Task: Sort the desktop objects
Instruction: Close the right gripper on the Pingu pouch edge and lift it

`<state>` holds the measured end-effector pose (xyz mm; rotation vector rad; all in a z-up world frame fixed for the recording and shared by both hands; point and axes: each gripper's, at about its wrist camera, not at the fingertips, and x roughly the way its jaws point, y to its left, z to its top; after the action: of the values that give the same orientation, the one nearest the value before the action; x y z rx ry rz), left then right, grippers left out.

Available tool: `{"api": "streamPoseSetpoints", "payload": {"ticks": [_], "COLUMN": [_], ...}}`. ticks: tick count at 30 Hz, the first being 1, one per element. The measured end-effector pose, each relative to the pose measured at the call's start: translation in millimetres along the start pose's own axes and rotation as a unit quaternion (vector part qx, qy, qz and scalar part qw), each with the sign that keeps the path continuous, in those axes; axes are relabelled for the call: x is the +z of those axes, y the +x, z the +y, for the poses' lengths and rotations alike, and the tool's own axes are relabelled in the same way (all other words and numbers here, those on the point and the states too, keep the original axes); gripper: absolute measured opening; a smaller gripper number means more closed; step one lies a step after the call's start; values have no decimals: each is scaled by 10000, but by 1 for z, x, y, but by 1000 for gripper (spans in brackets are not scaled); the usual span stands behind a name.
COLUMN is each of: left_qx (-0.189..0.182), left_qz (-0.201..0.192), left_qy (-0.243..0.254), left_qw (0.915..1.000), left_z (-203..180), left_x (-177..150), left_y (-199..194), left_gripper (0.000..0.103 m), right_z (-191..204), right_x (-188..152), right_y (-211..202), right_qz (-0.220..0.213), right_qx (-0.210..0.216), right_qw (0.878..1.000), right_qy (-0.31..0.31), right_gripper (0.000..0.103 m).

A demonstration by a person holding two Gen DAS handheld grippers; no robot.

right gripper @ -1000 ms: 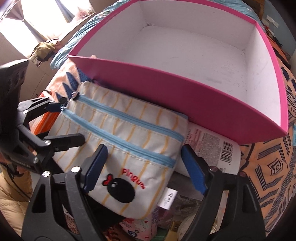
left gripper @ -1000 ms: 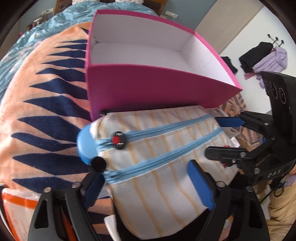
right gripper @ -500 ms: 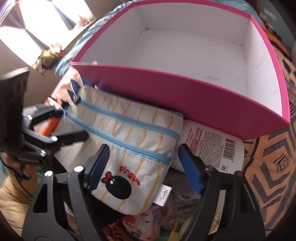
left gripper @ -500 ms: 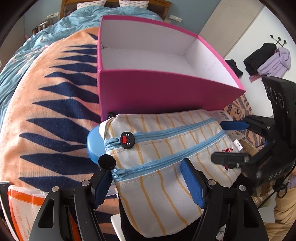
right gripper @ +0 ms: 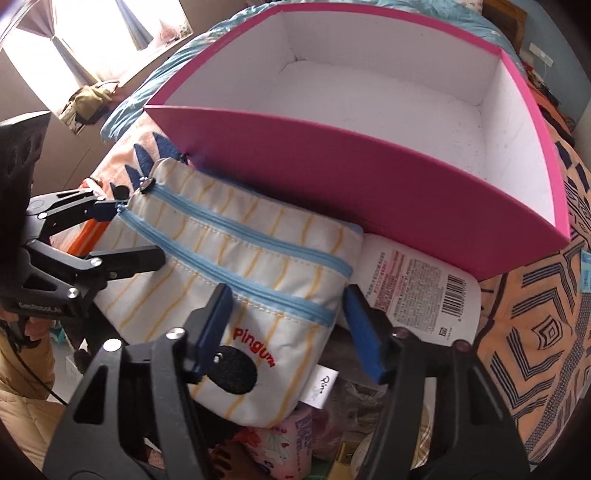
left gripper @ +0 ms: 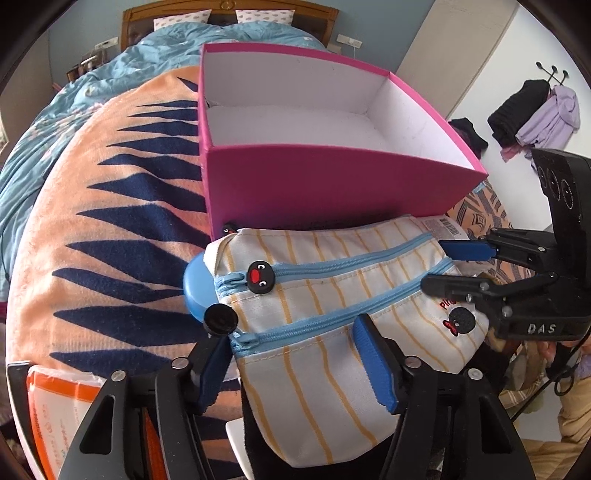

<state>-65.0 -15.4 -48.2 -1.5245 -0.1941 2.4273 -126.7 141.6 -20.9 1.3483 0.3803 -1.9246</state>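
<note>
Your left tongs (left gripper: 295, 354) straddle the near left end of the striped zip pouch (left gripper: 332, 295); their blue pads have just been closing in, with the pouch between them, and I cannot tell if they press on it yet. Your right tongs (right gripper: 291, 325) straddle the pouch's right end by the "Pingu" embroidery, jaws likewise just narrowed, grip uncertain. The pouch lies flat on a clutter of things: an orange-and-white packet (left gripper: 62, 402) near left, a blue round lid (left gripper: 195, 291) peeking from under its left edge, a white labelled packet with a barcode (right gripper: 421, 291) under its right side, and floral packaging (right gripper: 280, 443) at the near edge.

Just beyond the pouch, touching its far edge, stands the pink box (left gripper: 332, 188), open-topped with a white inside and nothing in it. All this sits on an orange blanket with navy spikes (left gripper: 110, 229). Farther off lie a blue quilt (left gripper: 74, 99) and a wooden headboard (left gripper: 229, 11). On the far right, dark and lilac clothes hang on a coat rack (left gripper: 535, 110); the right camera shows a bright window (right gripper: 74, 33).
</note>
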Motion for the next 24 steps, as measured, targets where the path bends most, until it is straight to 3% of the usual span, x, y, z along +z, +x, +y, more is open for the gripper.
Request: {"api": "streamPoseSetpoints", "payload": {"ticks": [3,14,17,24], "left_qx": [-18,9,36,-18], "left_qz": [-117,-451,-380,-123], "left_qy": [-56,25,23,-36], "left_qw": [9999,9990,9993,9999], "left_z": [-2,2,1,9], "left_x": [-2,-10,-9,-12], "left_y": [-8,-36,-30,-16], "left_gripper": [59,45,45,46], "right_z": [0,8,2,-18], "right_x": [-2,-17,-21,-11], "right_y": [-10,-34,-33,-4], "right_qz": [-259,-730,-635,230], "right_qx": [-94,-84,-16,431], "right_qw": [9996,9970,9979,9983], "right_qy": [-34,-226,-94,309], "right_gripper": [43,26,27,47]}}
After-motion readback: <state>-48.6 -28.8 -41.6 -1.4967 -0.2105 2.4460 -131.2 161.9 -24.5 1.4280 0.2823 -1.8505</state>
